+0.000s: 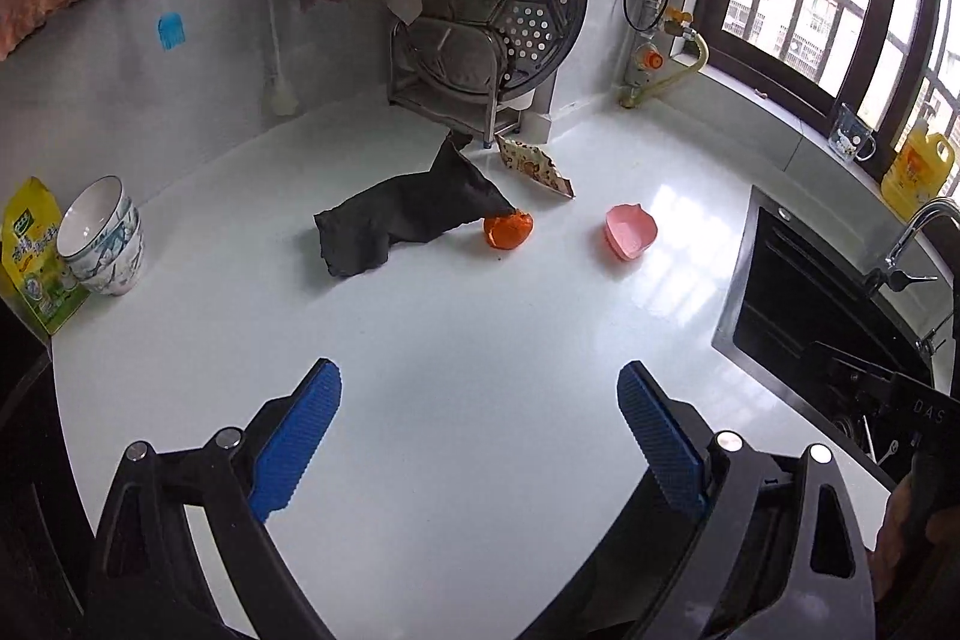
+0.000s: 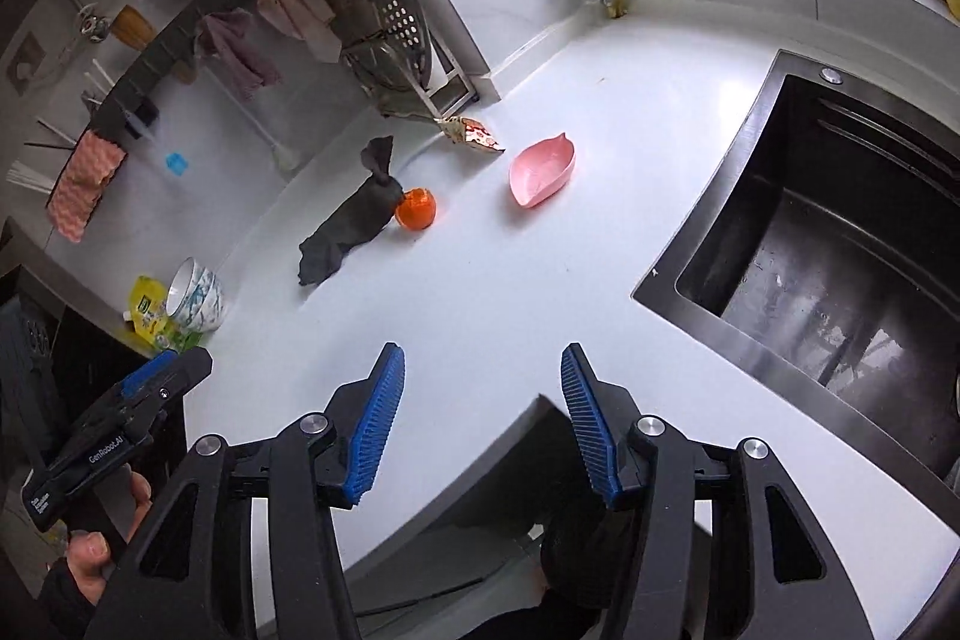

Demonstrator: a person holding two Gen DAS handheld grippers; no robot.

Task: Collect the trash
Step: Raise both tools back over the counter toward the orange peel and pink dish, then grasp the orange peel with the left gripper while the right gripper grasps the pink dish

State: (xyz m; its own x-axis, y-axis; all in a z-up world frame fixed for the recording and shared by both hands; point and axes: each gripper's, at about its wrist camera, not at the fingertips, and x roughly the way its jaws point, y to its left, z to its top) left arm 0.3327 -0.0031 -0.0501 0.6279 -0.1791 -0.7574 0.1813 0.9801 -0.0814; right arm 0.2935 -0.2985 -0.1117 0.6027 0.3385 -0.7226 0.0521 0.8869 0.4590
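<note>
The left gripper (image 1: pixel 480 394), low in its frame, stands wide apart with only bare white countertop (image 1: pixel 450 328) between its blue ribbed pads. The right gripper (image 2: pixel 483 376) gapes moderately, holding nothing. At mid-frame lie a crumpled black plastic bag (image 1: pixel 402 220) touching an orange peel cup (image 1: pixel 509 230), a patterned torn wrapper (image 1: pixel 537 166) behind, and a pink leaf-shaped dish (image 1: pixel 630 231) apart to the right.

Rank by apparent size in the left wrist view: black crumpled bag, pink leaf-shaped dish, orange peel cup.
1. Black crumpled bag
2. Pink leaf-shaped dish
3. Orange peel cup, only slightly smaller than the dish, and partly hidden by the bag.
</note>
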